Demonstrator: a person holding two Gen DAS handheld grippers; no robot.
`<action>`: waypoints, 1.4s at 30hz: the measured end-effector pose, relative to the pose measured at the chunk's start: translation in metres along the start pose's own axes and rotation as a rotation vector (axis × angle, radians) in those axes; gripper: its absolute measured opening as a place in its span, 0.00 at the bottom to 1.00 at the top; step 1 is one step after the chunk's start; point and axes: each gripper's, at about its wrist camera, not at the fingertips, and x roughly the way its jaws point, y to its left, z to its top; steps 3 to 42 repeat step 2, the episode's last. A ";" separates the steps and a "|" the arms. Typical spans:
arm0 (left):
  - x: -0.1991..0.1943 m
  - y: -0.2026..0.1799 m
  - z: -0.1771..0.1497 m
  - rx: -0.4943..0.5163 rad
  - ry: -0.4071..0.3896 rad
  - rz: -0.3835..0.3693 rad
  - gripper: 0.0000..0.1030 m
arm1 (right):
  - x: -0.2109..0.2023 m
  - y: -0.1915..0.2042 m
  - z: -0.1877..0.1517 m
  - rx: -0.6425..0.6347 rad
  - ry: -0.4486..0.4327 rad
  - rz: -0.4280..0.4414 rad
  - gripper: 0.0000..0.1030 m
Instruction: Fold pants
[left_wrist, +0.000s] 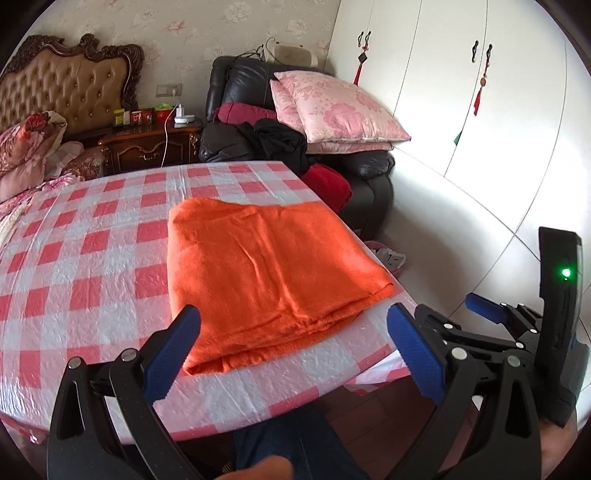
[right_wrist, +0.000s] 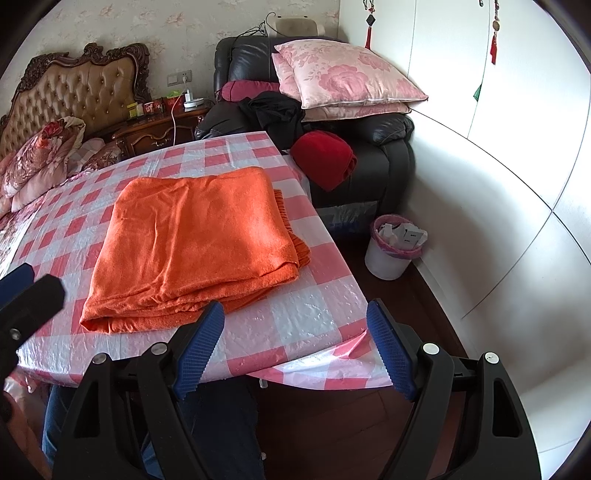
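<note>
The orange pants lie folded in a flat rectangular stack on the red-and-white checked table, near its right edge. They also show in the right wrist view, with a ribbed edge sticking out at the right side. My left gripper is open and empty, just short of the stack's near edge. My right gripper is open and empty, at the table's near right corner, apart from the pants. The right gripper also shows at the right of the left wrist view.
A black armchair with pink pillows, dark clothes and a red bundle stands behind the table. A white bin sits on the floor to the right. A bed, a nightstand and white wardrobes surround it.
</note>
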 end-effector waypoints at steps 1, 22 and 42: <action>-0.005 0.010 0.000 -0.017 -0.006 0.002 0.98 | 0.000 0.001 0.001 0.012 0.000 0.003 0.74; -0.012 0.032 0.002 -0.055 -0.016 0.000 0.98 | 0.001 0.000 0.003 0.021 -0.001 0.006 0.74; -0.012 0.032 0.002 -0.055 -0.016 0.000 0.98 | 0.001 0.000 0.003 0.021 -0.001 0.006 0.74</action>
